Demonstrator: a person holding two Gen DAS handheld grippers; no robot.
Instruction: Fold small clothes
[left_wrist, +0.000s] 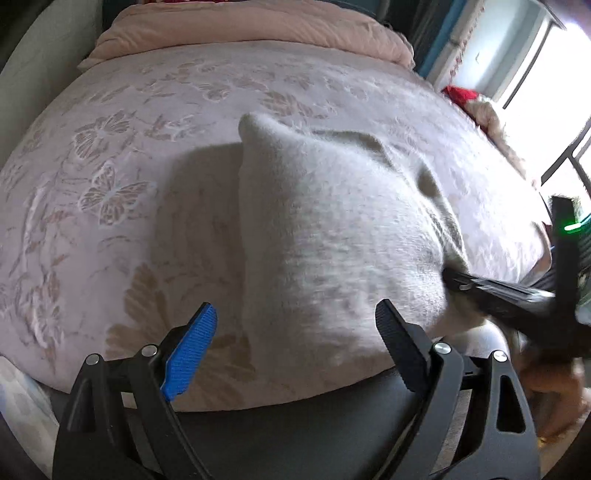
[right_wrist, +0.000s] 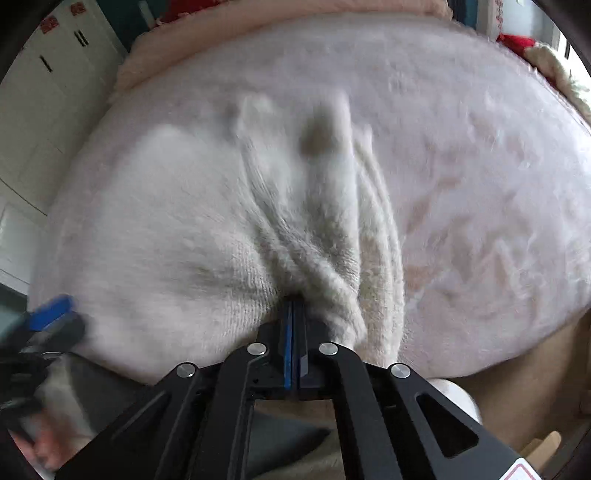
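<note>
Bedroom setting: wide bed (left_wrist: 129, 155) under a pale pink spread embossed with butterflies, folded peach quilt (left_wrist: 251, 26) at the far end, bright window (left_wrist: 517, 62) off to the right, white cupboards (right_wrist: 44, 92) visible in the right wrist view.

Right gripper (right_wrist: 294, 314): pressed together, pinching the near right edge of the cream knit garment (left_wrist: 332, 229), with the wool bunched into ridges that fan away from the pinch. Seen from the left wrist view as a dark, blurred shape (left_wrist: 454, 277) biting into the garment's right side.

Left gripper (left_wrist: 295, 321): spread wide, holding nothing, blue pad (left_wrist: 192, 354) on one side and black pad (left_wrist: 399, 343) on the other, hovering over the garment's near left hem without clear contact.

Garment itself: lying on the near middle of the bed, mostly flat, far left corner poking up into a peak, right portion lifted and rumpled toward the pinch.

Likely step: gathering or lifting one side to begin a fold, or to spread the piece first; hard to tell which.

Next move, by judgement: closing the left pads on the near left edge, then carrying both edges together so the knit stays level. Soft, stretchy wool, so likely to sag or slip if gripped by too little fabric.
</note>
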